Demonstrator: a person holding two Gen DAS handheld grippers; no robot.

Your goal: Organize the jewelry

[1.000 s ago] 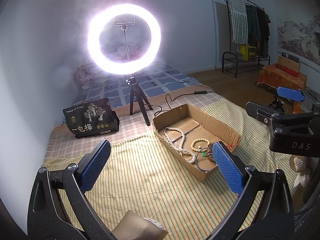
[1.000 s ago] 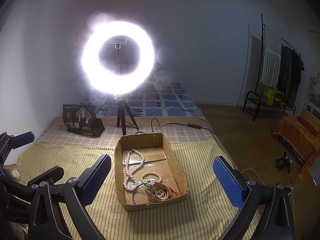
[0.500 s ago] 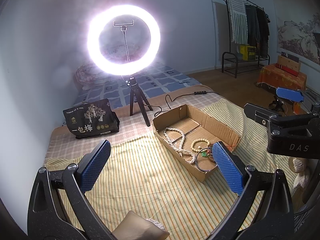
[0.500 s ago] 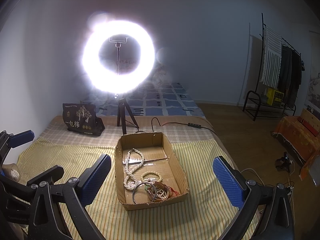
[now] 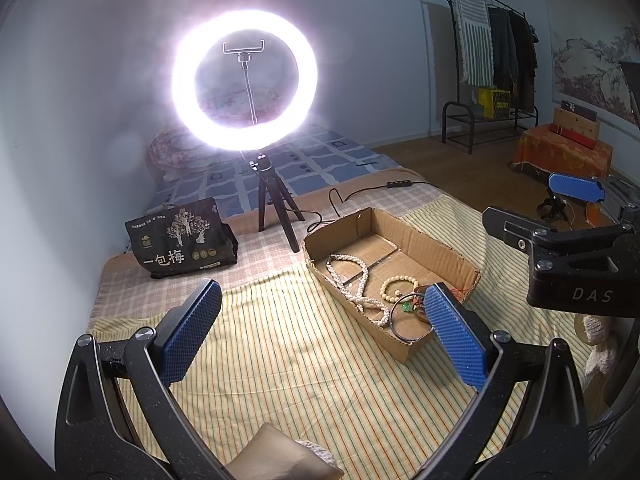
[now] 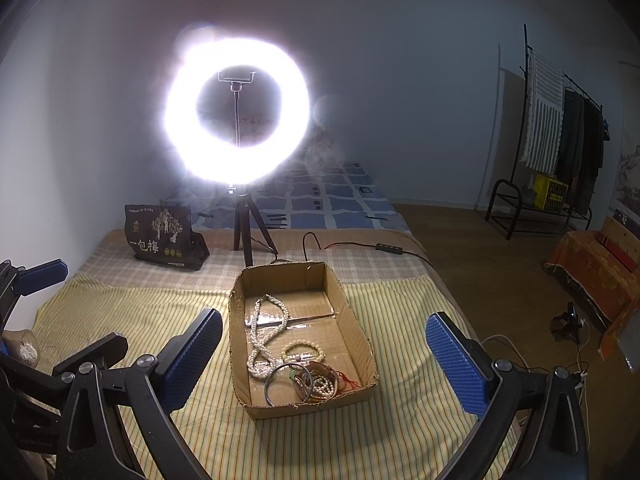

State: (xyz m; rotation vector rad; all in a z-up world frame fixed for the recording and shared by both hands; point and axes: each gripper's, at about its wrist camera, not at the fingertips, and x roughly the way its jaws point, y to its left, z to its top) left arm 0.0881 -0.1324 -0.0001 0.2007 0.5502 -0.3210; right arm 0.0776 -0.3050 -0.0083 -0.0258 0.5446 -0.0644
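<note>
Corrugated cardboard box (image 6: 344, 312), matt brown, torn rough rim, glossy tape strips on floor. Inside: pearly bead necklace (image 6: 266, 332), smooth cream bead bracelet (image 6: 304, 350), shiny metal bangle (image 6: 280, 384). Striped woven cloth bedspread (image 6: 132, 312), matt. Left claw (image 5: 320, 336) and right claw (image 6: 324, 356): textured blue rubber pads, speckled matt black plastic arms.

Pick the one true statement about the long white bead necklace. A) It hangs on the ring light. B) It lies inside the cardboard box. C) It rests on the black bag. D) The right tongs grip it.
B: the white bead necklace lies looped on the floor of the cardboard box, and both tongs are open and empty.
</note>
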